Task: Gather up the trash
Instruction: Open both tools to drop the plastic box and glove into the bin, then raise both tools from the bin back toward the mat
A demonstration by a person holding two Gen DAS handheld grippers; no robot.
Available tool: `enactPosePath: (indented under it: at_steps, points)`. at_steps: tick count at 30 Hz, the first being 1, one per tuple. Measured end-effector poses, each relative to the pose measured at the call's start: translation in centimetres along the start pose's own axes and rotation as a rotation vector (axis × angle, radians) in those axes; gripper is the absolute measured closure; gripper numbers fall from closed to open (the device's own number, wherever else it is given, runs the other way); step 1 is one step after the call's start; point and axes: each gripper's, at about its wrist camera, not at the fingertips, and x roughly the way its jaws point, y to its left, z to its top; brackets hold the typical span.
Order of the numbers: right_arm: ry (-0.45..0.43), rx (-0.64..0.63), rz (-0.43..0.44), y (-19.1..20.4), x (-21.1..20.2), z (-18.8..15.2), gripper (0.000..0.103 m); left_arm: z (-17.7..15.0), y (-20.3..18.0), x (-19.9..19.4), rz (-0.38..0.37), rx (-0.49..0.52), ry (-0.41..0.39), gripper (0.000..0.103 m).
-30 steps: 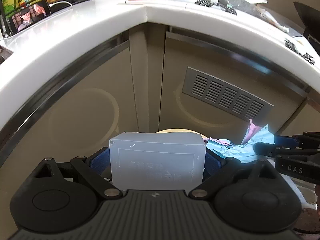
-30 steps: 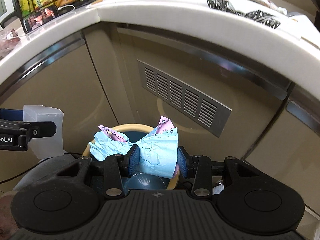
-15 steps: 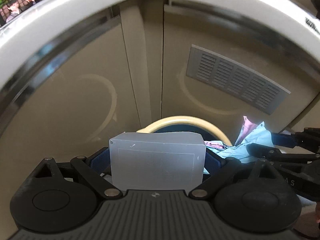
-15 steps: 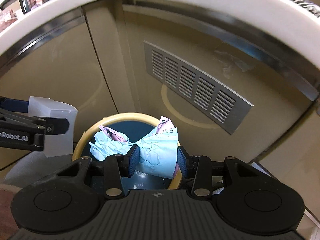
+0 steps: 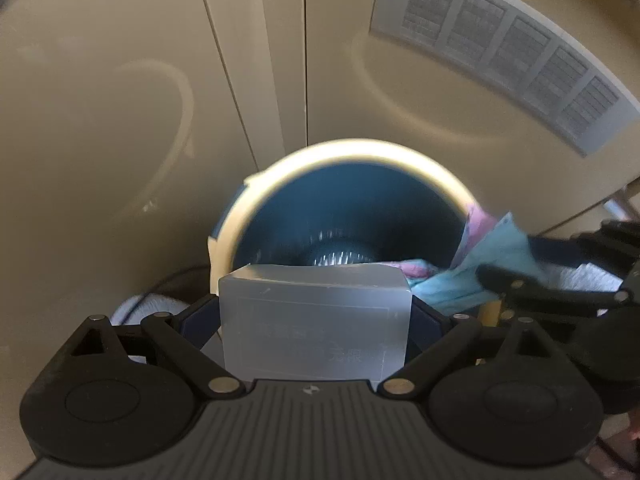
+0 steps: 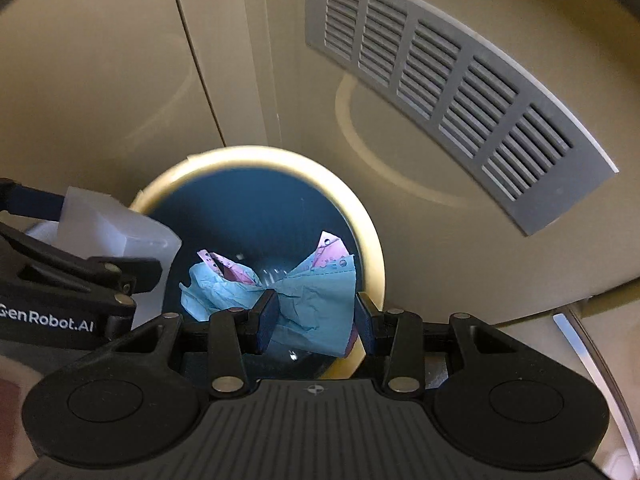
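My left gripper [image 5: 316,320] is shut on a frosted translucent plastic box [image 5: 314,324], held just over the near rim of a round trash bin [image 5: 348,152] with a cream rim and dark blue inside. My right gripper [image 6: 316,316] is shut on crumpled blue and pink paper [image 6: 316,300], held above the bin's opening [image 6: 260,216]. In the right wrist view the box [image 6: 116,228] and the left gripper [image 6: 80,280] hang at the bin's left edge. In the left wrist view the paper [image 5: 480,268] and the right gripper [image 5: 560,280] are at the bin's right edge.
The bin stands on the floor against beige cabinet doors [image 6: 100,60]. A grey vent grille [image 6: 452,68] is set in the door to the right. A metal strip [image 6: 588,356] runs at the lower right.
Both grippers have tilted down and moved over the bin with their loads. The counter top has left the view and the bin's opening now fills the middle.
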Motion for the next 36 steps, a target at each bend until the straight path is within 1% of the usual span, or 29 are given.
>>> enactPosePath:
  at_steps: [3,6,11,13,14,15,17,19,23,26,29,33,36]
  points:
    - [0.008,0.000,-0.005,-0.1,0.3,0.3,0.059,-0.2,-0.2,0.5,0.009,0.012,0.013,0.006]
    - [0.014,0.004,-0.016,1.0,0.2,0.6,0.059,-0.4,-0.4,0.9,0.009,0.016,0.022,0.006]
    - [0.019,0.001,-0.022,1.1,1.5,0.5,0.057,-0.2,-0.4,1.7,0.034,0.019,0.023,0.005]
    - [0.013,0.005,-0.027,0.9,2.1,0.6,0.056,-0.1,-0.1,1.7,0.040,0.006,0.019,0.003]
    - [0.011,0.010,-0.028,0.9,2.2,0.6,0.048,0.0,-0.1,1.8,0.040,-0.001,0.026,0.002]
    - [0.011,0.016,-0.033,0.9,2.2,0.6,0.044,0.2,0.0,1.8,0.044,-0.012,0.032,0.000]
    - [0.015,0.028,-0.058,0.7,2.1,0.7,0.026,0.4,0.5,1.8,0.045,-0.033,0.033,0.000]
    - [0.020,0.043,-0.070,0.5,1.9,0.7,0.017,0.7,0.9,1.7,0.036,-0.048,0.040,0.000]
    - [-0.001,0.051,-0.059,0.1,0.5,0.7,0.013,1.0,1.3,0.9,0.014,-0.060,0.031,0.000]
    - [-0.027,0.049,-0.058,0.0,-1.0,0.7,0.013,0.8,1.6,-0.6,0.006,-0.057,-0.003,0.000]
    - [-0.065,0.064,-0.035,-0.2,-3.2,0.5,0.012,0.4,1.9,-3.4,0.003,-0.072,-0.062,0.000]
    - [-0.155,0.076,-0.005,-0.2,-7.2,0.0,0.009,-0.7,2.2,-8.0,0.018,-0.077,-0.172,0.000]
    - [-0.237,0.074,0.003,-0.2,-10.2,-0.7,0.005,-1.6,2.1,-11.3,0.030,-0.088,-0.244,0.000]
